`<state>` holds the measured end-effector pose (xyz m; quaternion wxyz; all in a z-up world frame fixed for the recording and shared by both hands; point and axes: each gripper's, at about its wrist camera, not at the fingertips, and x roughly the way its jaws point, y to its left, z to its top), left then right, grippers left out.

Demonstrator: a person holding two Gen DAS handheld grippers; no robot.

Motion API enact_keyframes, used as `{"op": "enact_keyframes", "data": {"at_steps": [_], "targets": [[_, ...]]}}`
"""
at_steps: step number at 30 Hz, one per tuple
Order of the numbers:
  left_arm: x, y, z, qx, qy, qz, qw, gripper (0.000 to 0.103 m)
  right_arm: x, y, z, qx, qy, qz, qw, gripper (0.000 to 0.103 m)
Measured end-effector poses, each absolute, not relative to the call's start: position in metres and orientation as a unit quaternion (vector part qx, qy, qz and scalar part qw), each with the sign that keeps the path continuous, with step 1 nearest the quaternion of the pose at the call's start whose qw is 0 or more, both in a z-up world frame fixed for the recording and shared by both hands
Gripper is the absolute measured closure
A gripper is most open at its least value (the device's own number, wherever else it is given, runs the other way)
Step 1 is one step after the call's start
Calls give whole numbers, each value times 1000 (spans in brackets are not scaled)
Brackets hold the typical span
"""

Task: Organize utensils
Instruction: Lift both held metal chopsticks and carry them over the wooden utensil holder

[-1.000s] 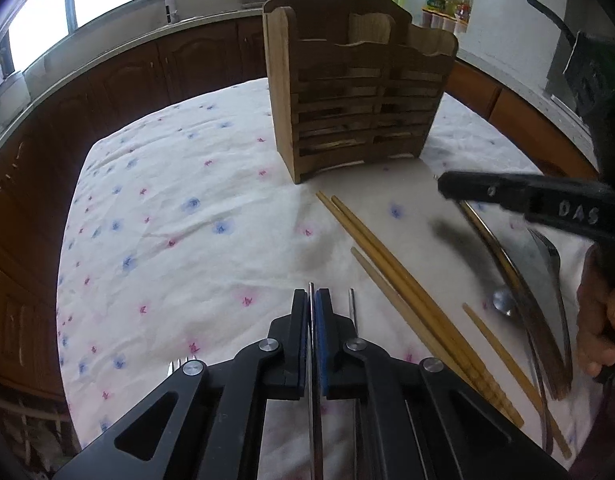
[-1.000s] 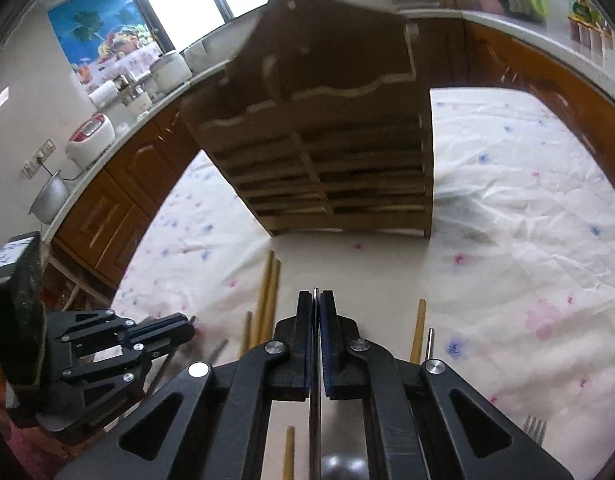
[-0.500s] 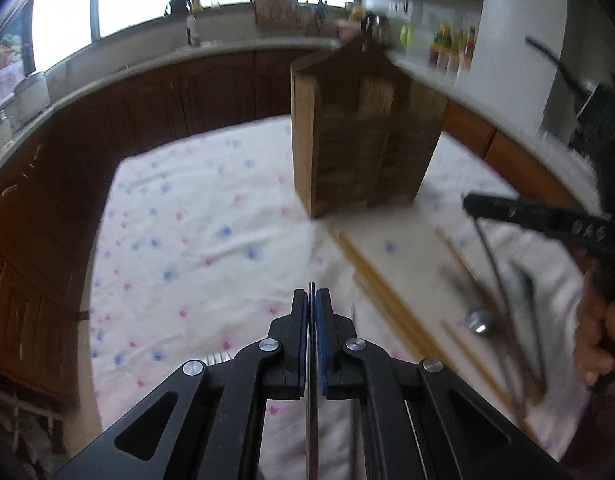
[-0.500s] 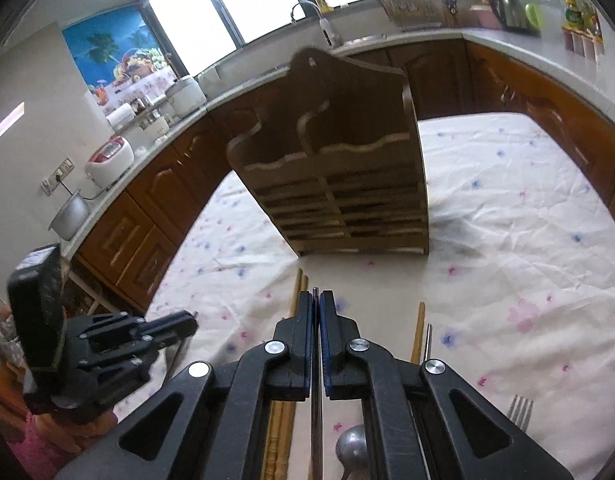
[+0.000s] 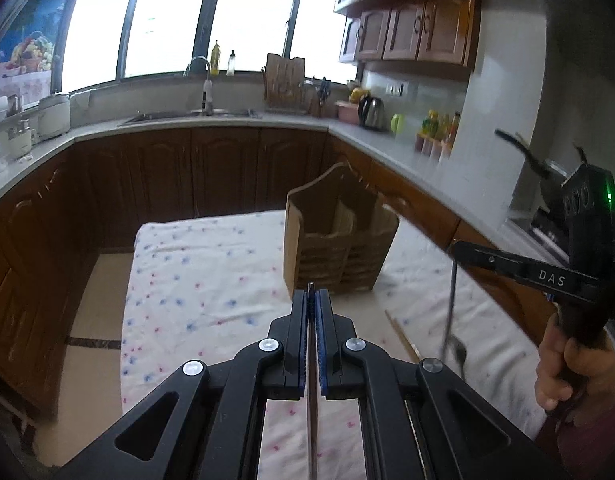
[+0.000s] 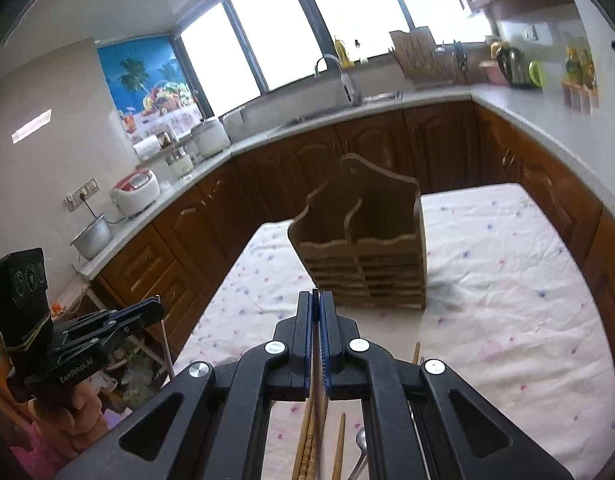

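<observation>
A wooden slatted utensil holder (image 5: pixel 339 240) stands on the table with the floral cloth (image 5: pixel 211 280); it also shows in the right wrist view (image 6: pixel 367 248). My left gripper (image 5: pixel 312 292) is shut on a thin metal utensil handle (image 5: pixel 312 400), held well above the table. My right gripper (image 6: pixel 316 300) is shut on another thin metal utensil; in the left wrist view that utensil (image 5: pixel 451 312) hangs down from it, with a spoon-like end. Wooden chopsticks (image 6: pixel 307 440) and a spoon (image 6: pixel 361 446) lie on the cloth below the right gripper.
Brown kitchen cabinets and a grey counter (image 5: pixel 187 120) with a sink, a kettle and bottles ring the table. A rice cooker (image 6: pixel 135 196) and a pot (image 6: pixel 92 236) stand on the left counter. The floor shows left of the table (image 5: pixel 95 320).
Both grippers have risen and pulled back from the table, each lifting its metal utensil. The holder now looks smaller and farther off, and most of the chopsticks have dropped out of the left view.
</observation>
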<state>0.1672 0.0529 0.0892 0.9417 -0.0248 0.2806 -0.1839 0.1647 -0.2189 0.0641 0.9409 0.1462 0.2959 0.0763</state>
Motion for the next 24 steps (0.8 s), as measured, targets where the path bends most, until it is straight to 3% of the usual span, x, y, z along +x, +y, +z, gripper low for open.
{"op": "enact_keyframes", "data": {"at_steps": [24], "targets": [[190,54,114,-75,212,-181,957,101,166,-247,106,152,225,52,961,100]]}}
